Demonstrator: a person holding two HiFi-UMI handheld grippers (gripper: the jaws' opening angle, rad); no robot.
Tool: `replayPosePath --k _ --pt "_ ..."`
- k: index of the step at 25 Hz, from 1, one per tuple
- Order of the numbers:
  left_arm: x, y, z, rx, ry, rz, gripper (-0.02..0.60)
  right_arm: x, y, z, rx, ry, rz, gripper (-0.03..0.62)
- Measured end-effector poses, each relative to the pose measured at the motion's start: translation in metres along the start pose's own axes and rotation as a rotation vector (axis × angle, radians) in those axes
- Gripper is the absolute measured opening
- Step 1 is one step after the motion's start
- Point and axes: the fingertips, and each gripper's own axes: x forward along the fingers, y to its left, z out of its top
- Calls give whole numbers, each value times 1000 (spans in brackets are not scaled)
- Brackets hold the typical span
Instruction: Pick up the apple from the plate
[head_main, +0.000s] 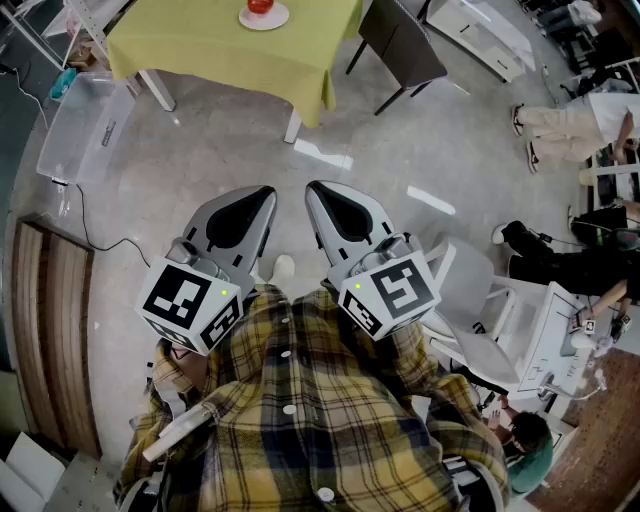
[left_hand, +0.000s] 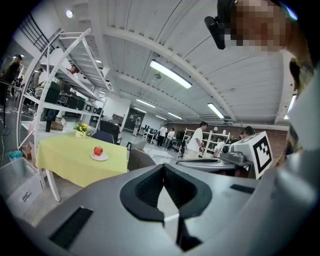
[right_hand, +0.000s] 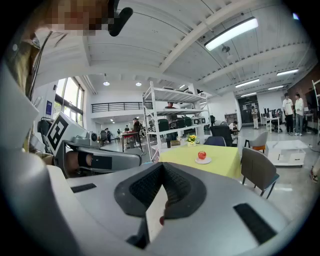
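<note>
A red apple (head_main: 260, 5) sits on a small white plate (head_main: 264, 18) on the yellow-green table (head_main: 230, 50) at the top of the head view, far ahead of me. Both grippers are held close to my chest, side by side, well short of the table. The left gripper (head_main: 268, 192) and the right gripper (head_main: 313, 188) have their jaws closed together with nothing between them. From the left gripper (left_hand: 163, 166) the apple (left_hand: 98, 150) shows far off at the left. From the right gripper (right_hand: 161, 165) the apple (right_hand: 202, 155) and plate (right_hand: 202, 161) lie straight ahead.
A grey chair (head_main: 400, 45) stands at the table's right corner, and a clear plastic bin (head_main: 85, 125) lies on the floor to its left. A white chair (head_main: 470, 300) and seated people are close on my right. Yellow flowers (right_hand: 191, 138) stand on the table, with shelving behind.
</note>
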Motion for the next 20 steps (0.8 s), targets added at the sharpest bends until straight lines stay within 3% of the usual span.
replayPosePath --k 20 --pt "36 -35 -11 15 4 47 8 -32 -37 -14 7 -10 35 -3"
